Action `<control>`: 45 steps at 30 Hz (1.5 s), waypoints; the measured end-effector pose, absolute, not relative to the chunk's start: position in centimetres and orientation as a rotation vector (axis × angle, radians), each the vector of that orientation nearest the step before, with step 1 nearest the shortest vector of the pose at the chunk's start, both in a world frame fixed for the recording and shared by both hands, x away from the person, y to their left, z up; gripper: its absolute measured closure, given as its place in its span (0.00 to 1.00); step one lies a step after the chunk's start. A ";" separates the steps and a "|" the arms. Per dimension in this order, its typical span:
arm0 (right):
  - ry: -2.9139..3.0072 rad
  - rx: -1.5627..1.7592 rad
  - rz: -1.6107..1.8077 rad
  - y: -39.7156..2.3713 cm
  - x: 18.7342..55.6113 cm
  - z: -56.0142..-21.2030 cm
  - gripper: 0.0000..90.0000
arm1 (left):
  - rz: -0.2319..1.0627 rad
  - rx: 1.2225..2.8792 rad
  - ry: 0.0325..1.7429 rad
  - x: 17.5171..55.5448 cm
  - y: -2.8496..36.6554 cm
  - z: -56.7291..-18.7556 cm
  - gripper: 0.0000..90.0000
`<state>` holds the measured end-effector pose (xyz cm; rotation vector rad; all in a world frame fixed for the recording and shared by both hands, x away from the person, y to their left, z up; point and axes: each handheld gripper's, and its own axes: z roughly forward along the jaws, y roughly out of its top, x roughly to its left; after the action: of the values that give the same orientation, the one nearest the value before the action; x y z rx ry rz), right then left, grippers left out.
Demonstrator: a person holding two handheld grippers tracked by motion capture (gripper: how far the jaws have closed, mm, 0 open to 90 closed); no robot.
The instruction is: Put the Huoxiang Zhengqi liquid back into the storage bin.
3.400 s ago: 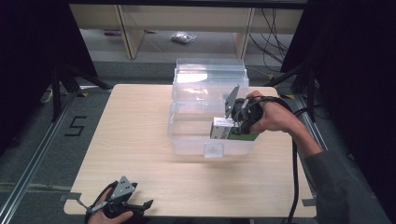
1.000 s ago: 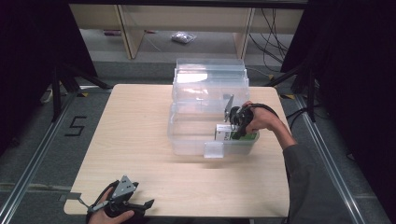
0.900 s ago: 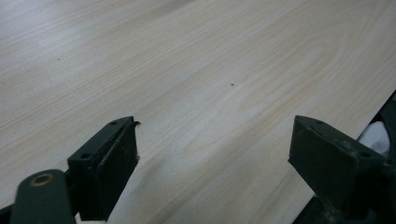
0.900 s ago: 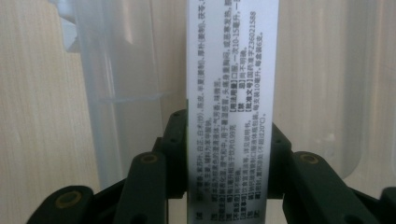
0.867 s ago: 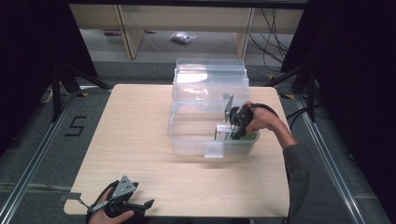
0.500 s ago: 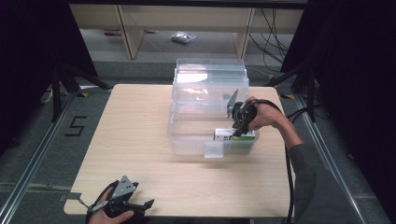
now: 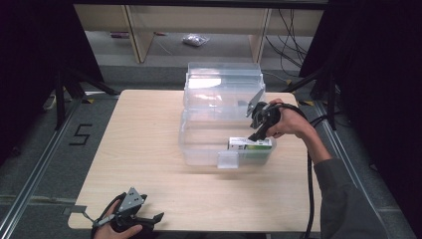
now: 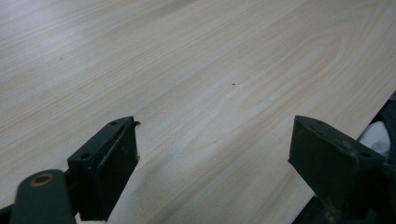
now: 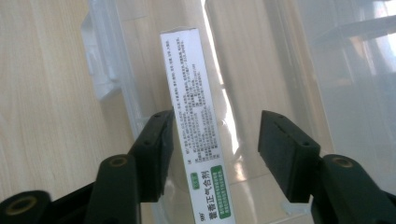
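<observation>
Spreading wide, the right gripper (image 9: 215,140) fingers (image 9: 156,149) stand apart over a white-and-green carton (image 9: 198,126); carton sits near the left finger, cannot tell if touching, clear gap to the other finger. Carton printed with small text, green label patch at its near end. It lies inside the clear plastic bin (image 9: 116,84), along the bin's front wall. High view: carton (image 7: 250,144) in the front right corner of the lower bin (image 7: 199,144), right gripper (image 7: 259,127) angled down at it from above, right hand (image 7: 286,122) wrapped round the body, forearm coming from the lower right, cable trailing down. Second clear bin (image 7: 224,82) sits stacked behind, toward the far edge.

Left gripper (image 8: 215,168) fingers (image 8: 109,163) wide apart, nothing between, low over bare light wood desk (image 8: 187,70). High view: left gripper (image 7: 132,214) at the near left edge of desk (image 7: 134,139), held by left hand (image 7: 112,230), grey three-cornered plate on top.

Room: grey floor, tape mark "5" (image 7: 79,134) left of desk, wooden shelf frame (image 7: 139,30) behind, dark curtains both sides.
</observation>
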<state>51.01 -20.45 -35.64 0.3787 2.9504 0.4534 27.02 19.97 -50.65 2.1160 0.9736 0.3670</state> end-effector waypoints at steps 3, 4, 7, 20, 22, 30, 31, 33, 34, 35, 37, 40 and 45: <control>2.938 0.426 0.455 -20.5 50.8 -35.6 0.45 | 0.343 2.100 0.975 26.9 19.9 -50.6 0.17; 2.925 0.448 0.466 -20.5 50.6 -35.5 0.45 | 0.360 2.117 0.973 27.0 20.0 -50.6 0.16; 2.893 0.495 0.479 -20.4 50.0 -35.1 0.42 | 0.370 2.112 0.980 27.0 20.0 -50.7 0.17; 2.719 0.703 0.737 -20.7 46.9 -34.6 0.29 | 0.345 2.113 0.971 26.9 20.1 -50.5 0.17; 2.686 0.721 0.770 -20.8 46.2 -34.6 0.29 | 0.353 2.106 0.976 26.9 20.1 -50.5 0.17; 2.567 0.821 0.969 -21.3 43.9 -34.8 0.27 | 0.363 2.088 0.976 26.7 20.0 -50.4 0.17; 2.583 0.815 0.984 -21.3 43.8 -34.9 0.27 | 0.363 2.086 0.977 26.8 20.1 -50.4 0.17; 2.572 0.825 1.010 -21.3 43.5 -35.4 0.26 | 0.365 2.105 0.973 26.8 20.2 -50.3 0.17; 2.570 0.856 0.996 -21.3 43.1 -35.5 0.26 | 0.364 2.107 0.971 26.8 20.2 -50.3 0.17; 2.559 0.880 1.009 -21.2 42.9 -35.6 0.26 | 0.355 2.116 0.972 26.8 20.2 -50.2 0.17; 2.558 0.879 1.002 -21.3 42.6 -35.8 0.25 | 0.387 2.112 0.980 26.9 20.2 -50.3 0.17; 2.519 0.906 1.022 -21.4 41.9 -36.1 0.24 | 0.365 2.111 0.979 26.9 20.2 -50.3 0.17; 2.464 0.982 1.101 -21.3 40.2 -36.4 0.21 | 0.401 2.098 0.989 26.9 20.1 -50.4 0.17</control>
<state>40.20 -21.28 -36.37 0.9818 2.4636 1.1013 26.87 20.11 -50.41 2.0981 0.9888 0.4009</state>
